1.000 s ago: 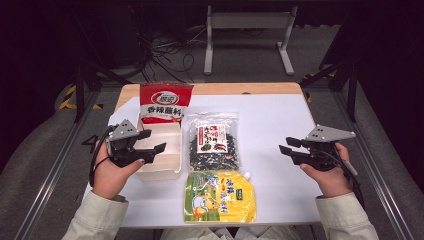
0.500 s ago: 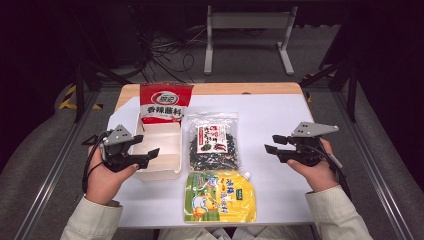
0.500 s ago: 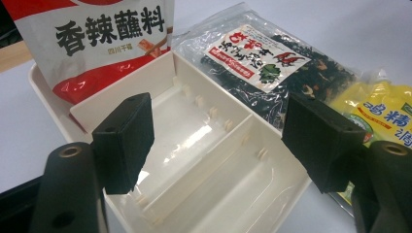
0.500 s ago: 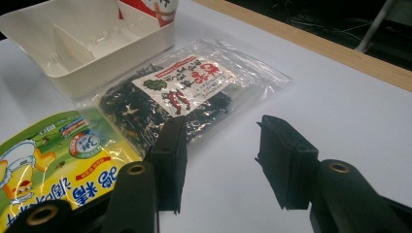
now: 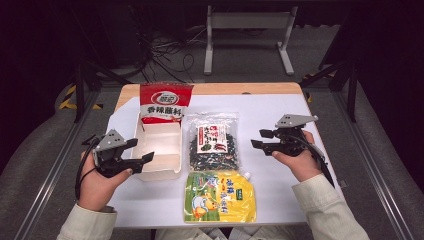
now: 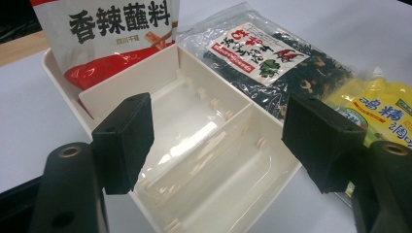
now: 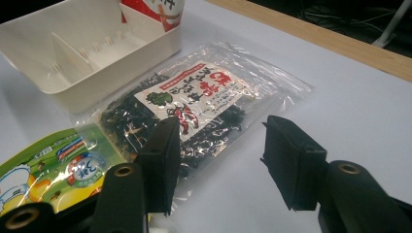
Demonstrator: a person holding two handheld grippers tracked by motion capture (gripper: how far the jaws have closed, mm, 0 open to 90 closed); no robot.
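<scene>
A white divided tray (image 5: 159, 167) (image 6: 272, 179) (image 7: 121, 53) sits left of centre. A red snack packet (image 5: 165, 102) (image 6: 107, 34) stands in its far compartment. Right of the tray lies a clear bag of dark dried food (image 5: 214, 145) (image 6: 272, 53) (image 7: 194, 97). A yellow-green spouted pouch (image 5: 219, 196) (image 7: 43, 170) lies in front of the bag. My left gripper (image 5: 142, 150) (image 6: 221, 141) hovers open at the tray's near left side. My right gripper (image 5: 258, 138) (image 7: 221, 165) is open just right of the bag; its jaws have just been opening, with nothing gripped between them.
The white tabletop (image 5: 280, 110) has a wooden strip (image 5: 225, 89) along its far edge. Metal frame rails run along both sides. Cables and a stand's legs (image 5: 245, 50) lie on the floor beyond the table.
My right gripper has moved left toward the clear bag and its jaws stand wider. My left hand has drifted a little toward the near edge beside the tray.
</scene>
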